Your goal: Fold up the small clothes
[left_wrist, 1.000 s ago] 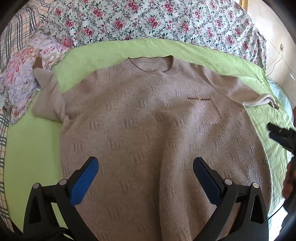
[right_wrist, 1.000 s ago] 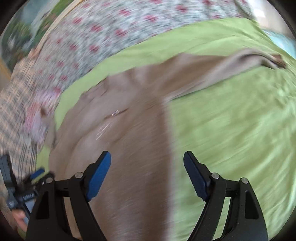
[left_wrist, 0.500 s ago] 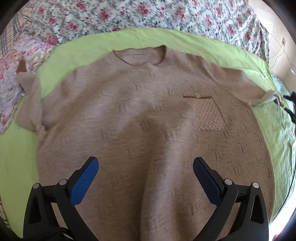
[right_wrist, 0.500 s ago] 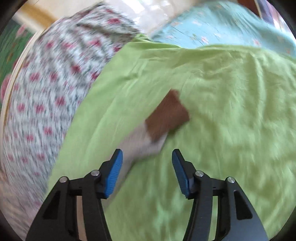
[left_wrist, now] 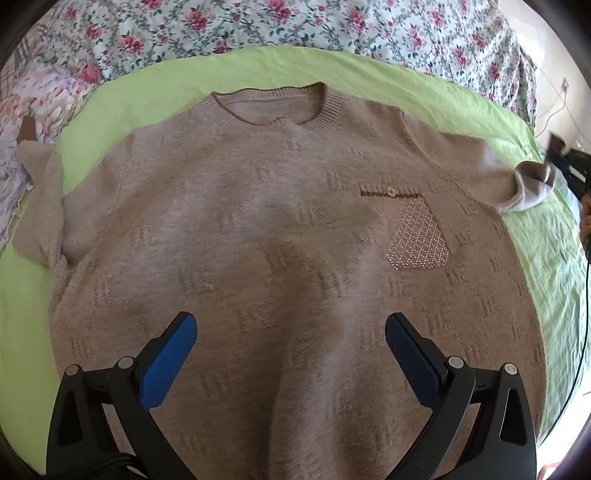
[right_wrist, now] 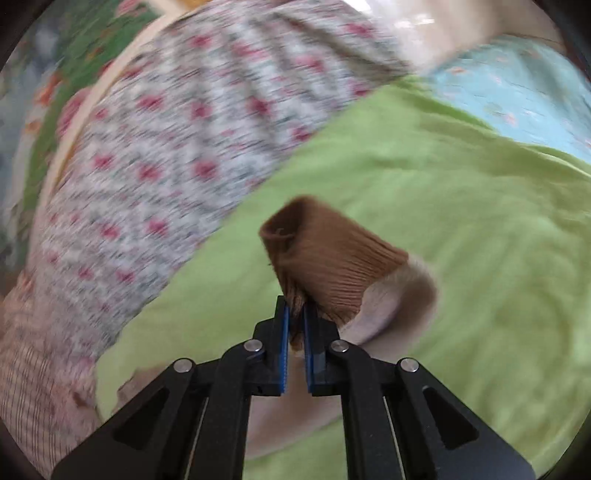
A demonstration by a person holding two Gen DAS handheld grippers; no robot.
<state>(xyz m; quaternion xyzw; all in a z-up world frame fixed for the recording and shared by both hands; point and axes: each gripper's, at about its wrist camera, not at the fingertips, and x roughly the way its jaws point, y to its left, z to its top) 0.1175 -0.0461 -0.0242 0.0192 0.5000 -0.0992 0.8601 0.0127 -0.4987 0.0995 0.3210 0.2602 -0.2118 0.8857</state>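
A beige knit sweater [left_wrist: 266, 236] lies face up on a green sheet [left_wrist: 155, 88], collar at the far side, a patterned chest pocket [left_wrist: 415, 234] at the right. My left gripper [left_wrist: 290, 354] is open and empty over the sweater's lower middle. My right gripper [right_wrist: 296, 314] is shut on the brown ribbed cuff [right_wrist: 325, 258] of the right sleeve and holds it above the sheet [right_wrist: 461, 203]. In the left wrist view the right gripper [left_wrist: 565, 162] shows at the far right, at the lifted sleeve end [left_wrist: 528, 184]. The left sleeve [left_wrist: 40, 206] lies bent at the left.
A floral quilt [left_wrist: 295, 26] runs along the far side of the bed. A pale floral cloth [left_wrist: 22, 122] lies at the left by the left sleeve. A light blue cloth [right_wrist: 517, 96] lies beyond the sheet's right edge. A black cable [left_wrist: 585, 317] hangs at the right.
My right gripper swung to the right sleeve end, closed on the brown cuff and lifted it. My left gripper moved in closer over the sweater and stayed open.
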